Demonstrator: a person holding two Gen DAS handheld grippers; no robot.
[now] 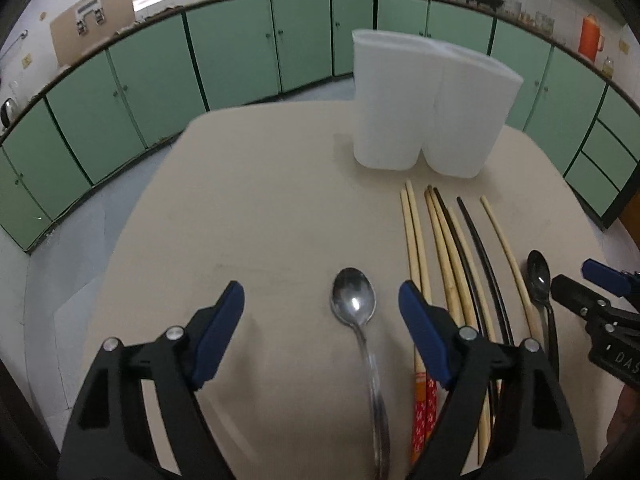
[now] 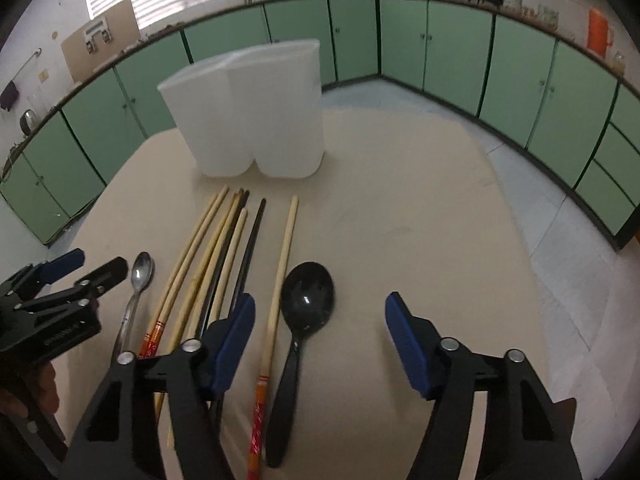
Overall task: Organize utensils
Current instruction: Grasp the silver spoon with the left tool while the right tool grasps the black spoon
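1. White plastic holder (image 1: 430, 108) stands at the table's (image 1: 260, 200) far end; nothing shows above its rim. The chopsticks (image 1: 448, 264), steel spoon (image 1: 354, 298) and black spoon (image 2: 306, 300) all lie loose — sorting looks unstarted.
2. Left gripper (image 1: 322, 322) gapes wide over the steel spoon (holding nothing); right gripper (image 2: 320, 332) likewise over the black spoon.
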